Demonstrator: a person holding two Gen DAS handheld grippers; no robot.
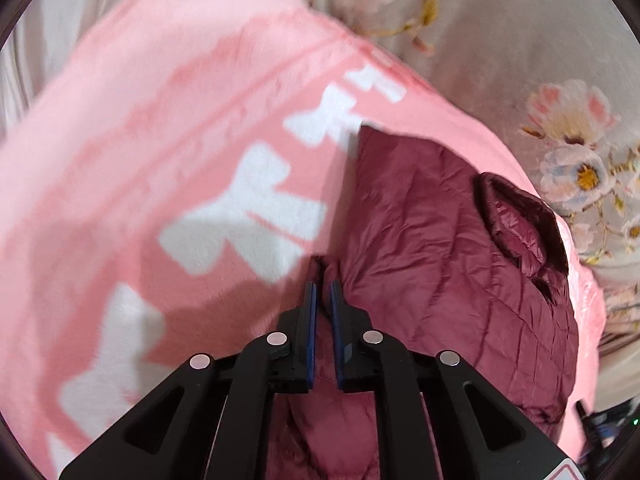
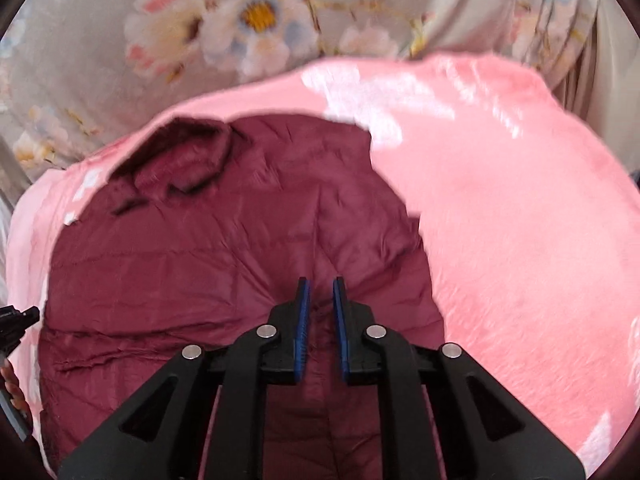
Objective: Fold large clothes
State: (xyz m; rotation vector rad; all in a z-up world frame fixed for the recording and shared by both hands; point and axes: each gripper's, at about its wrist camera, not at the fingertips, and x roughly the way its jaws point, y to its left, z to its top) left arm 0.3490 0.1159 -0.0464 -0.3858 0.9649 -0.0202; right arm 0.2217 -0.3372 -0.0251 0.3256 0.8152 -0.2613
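Note:
A maroon quilted puffer jacket point(image 1: 440, 248) with a furry collar point(image 1: 516, 216) lies on a pink fleece blanket point(image 1: 160, 120) with white shapes. My left gripper point(image 1: 323, 286) is shut on a fold of the jacket's edge at its left side; fabric shows between the fingers. In the right wrist view the jacket point(image 2: 200, 248) fills the lower left, collar point(image 2: 180, 152) at the far end. My right gripper point(image 2: 321, 286) is shut on the jacket fabric, which bunches up between its narrow-set blue pads.
The pink blanket point(image 2: 520, 220) lies over a grey bedspread with a flower print point(image 2: 240, 20), also seen in the left wrist view point(image 1: 560, 80). A black object and part of a hand point(image 2: 12, 340) show at the left edge.

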